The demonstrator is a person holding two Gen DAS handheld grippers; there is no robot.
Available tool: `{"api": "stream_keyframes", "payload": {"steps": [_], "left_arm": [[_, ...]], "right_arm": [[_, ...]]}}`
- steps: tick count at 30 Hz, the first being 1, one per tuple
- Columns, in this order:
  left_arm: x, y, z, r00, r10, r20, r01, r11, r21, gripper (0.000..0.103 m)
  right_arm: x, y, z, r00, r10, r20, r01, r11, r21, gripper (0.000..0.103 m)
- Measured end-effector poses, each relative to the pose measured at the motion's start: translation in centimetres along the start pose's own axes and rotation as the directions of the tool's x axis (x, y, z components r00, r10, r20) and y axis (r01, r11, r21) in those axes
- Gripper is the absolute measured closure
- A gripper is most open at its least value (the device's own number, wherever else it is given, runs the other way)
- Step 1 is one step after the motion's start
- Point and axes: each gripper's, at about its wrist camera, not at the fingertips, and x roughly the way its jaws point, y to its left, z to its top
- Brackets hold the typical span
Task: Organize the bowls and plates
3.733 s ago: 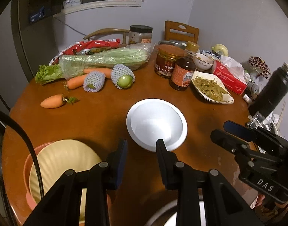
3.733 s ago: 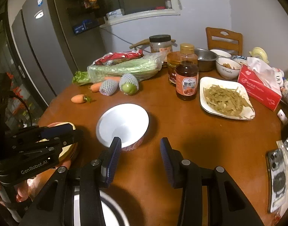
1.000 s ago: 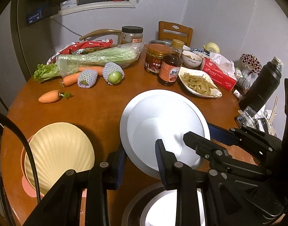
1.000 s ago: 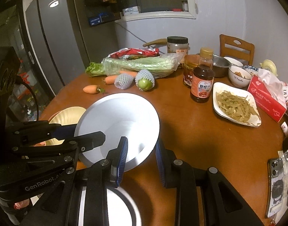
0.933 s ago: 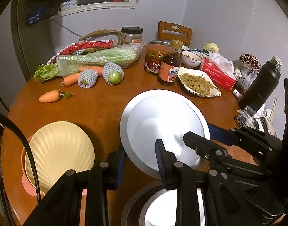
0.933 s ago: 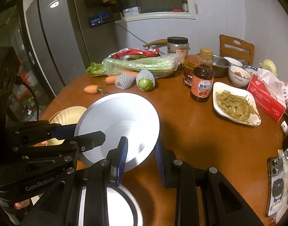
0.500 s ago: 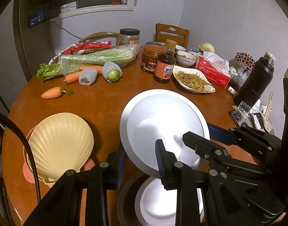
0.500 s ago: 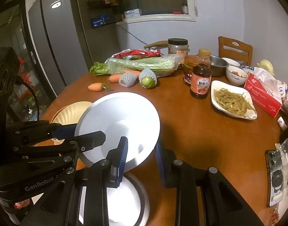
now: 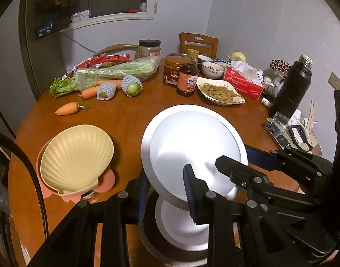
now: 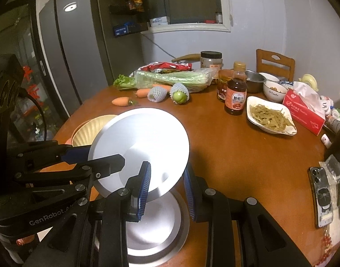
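Note:
A white bowl is held tilted above the table between both grippers; it also shows in the right wrist view. My left gripper is shut on its near rim. My right gripper is shut on its rim from the other side. Below the bowl a white dish sits in a grey plate, which also shows in the right wrist view. A cream shell-shaped plate rests on a pink plate at the left.
The round wooden table carries carrots, celery, netted fruit, a sauce bottle, a jar, a dish of food, a tissue box and a black flask. A phone lies at the right edge.
Both grippers have risen and drawn back with the white bowl. The grey plate with the white dish has come more into view beneath it.

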Motion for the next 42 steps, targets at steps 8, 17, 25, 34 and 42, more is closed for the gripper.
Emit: {"api": "stream_keyframes", "payload": {"steps": [8, 17, 25, 34, 42], "left_arm": [[-1.8, -0.9, -1.8, 1.000, 0.009, 0.021, -0.009, 1.000, 0.005, 0.073], [-3.4, -1.9, -3.2, 0.999, 0.026, 0.034, -0.027, 0.999, 0.023, 0.074], [-3.1, -2.0, -4.0, 1.000, 0.001, 0.020, -0.002, 1.000, 0.020, 0.073], [-2.0, -1.8, -4.6, 1.000, 0.002, -0.005, -0.002, 1.000, 0.017, 0.073], [-0.9, -1.8, -5.1, 1.000, 0.007, -0.030, -0.006, 1.000, 0.020, 0.073]], "right_arm": [[-1.9, 0.9, -1.6, 1.000, -0.002, 0.020, 0.002, 1.000, -0.010, 0.071], [-3.6, 1.5, -3.0, 0.999, 0.001, 0.037, 0.000, 1.000, -0.021, 0.071], [-3.9, 1.3, -3.6, 0.999, 0.000, 0.037, 0.001, 1.000, -0.018, 0.071], [-3.1, 1.4, -4.5, 1.000, 0.004, 0.014, -0.004, 1.000, -0.008, 0.071], [-2.5, 1.2, -5.1, 1.000, 0.008, -0.001, -0.008, 1.000, 0.003, 0.071]]}}
